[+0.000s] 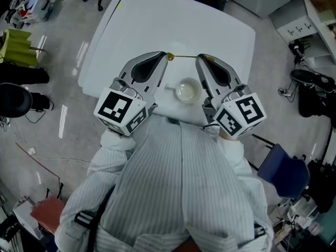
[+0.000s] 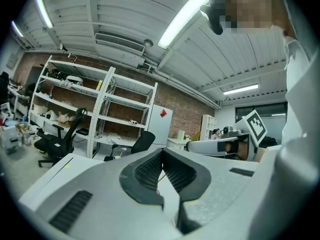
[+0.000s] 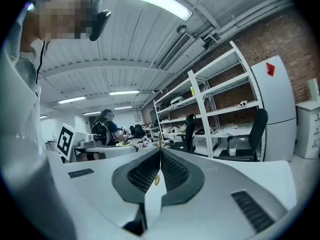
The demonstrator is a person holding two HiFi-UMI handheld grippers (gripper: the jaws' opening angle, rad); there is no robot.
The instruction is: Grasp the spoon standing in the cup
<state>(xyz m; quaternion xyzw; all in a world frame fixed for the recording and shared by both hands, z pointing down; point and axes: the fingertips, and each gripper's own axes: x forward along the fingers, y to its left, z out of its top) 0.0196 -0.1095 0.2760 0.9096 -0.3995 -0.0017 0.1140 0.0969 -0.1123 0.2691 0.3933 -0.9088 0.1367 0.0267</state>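
I'm looking down on the white table (image 1: 220,30) and holding both claws side by side over its near edge, tips angling toward each other. The left gripper (image 1: 164,55) is pinching fully closed on the spoon's bowl end. The right gripper (image 1: 202,58) is clamping tight on the handle end. The white cup (image 1: 187,91) is sitting on the table between them. The gold spoon (image 1: 185,56) is hanging crosswise between the two tips, clear of the cup.
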